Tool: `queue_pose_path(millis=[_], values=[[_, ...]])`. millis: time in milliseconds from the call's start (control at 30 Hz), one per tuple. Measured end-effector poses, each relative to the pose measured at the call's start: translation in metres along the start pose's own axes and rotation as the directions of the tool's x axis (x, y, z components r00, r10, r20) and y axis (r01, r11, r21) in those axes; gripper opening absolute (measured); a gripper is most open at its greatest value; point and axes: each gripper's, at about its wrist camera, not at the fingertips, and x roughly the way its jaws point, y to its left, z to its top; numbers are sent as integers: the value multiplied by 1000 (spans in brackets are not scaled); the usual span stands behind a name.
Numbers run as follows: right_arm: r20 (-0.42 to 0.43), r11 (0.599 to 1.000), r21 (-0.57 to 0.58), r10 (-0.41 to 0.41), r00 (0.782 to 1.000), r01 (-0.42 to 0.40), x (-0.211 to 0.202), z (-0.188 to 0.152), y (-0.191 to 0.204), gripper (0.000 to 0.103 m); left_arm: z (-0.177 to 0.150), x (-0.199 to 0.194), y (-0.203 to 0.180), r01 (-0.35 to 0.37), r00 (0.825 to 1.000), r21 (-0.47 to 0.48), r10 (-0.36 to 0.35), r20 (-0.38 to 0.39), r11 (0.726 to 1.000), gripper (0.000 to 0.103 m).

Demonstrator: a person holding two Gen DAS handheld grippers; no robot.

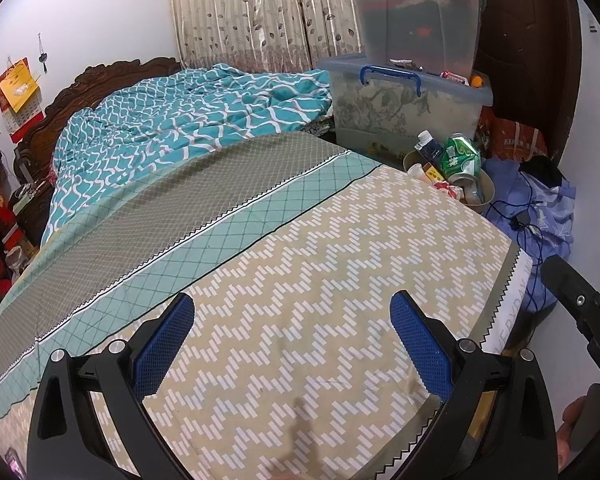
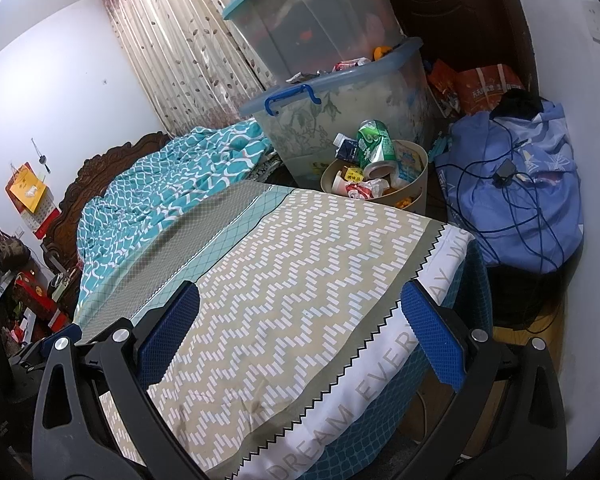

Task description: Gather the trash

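Observation:
A round beige bin (image 1: 487,191) (image 2: 414,194) stands at the far corner of the bed, full of trash: a crushed green can (image 1: 460,156) (image 2: 374,146), a small blue-and-white carton (image 1: 430,146) (image 2: 346,147) and crumpled wrappers (image 2: 360,190). My left gripper (image 1: 292,344) is open and empty, low over the patterned bed sheet (image 1: 300,280). My right gripper (image 2: 300,332) is open and empty over the bed's near corner. The right gripper's body shows at the right edge of the left wrist view (image 1: 584,320).
Two stacked clear storage boxes (image 1: 408,92) (image 2: 340,100) stand behind the bin. A teal quilt (image 1: 180,120) (image 2: 168,184) lies bunched at the headboard. A blue bag with cables (image 1: 540,208) (image 2: 516,188) sits right of the bin by the white wall.

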Motion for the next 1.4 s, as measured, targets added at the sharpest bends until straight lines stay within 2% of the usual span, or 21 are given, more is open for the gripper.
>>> queue_pose_path(millis=[1400], values=[[-13,1000,0,3,1000,-3,4,-4,2,100,-2,1,-1,5,1000,9,-5,-8,1000,94]])
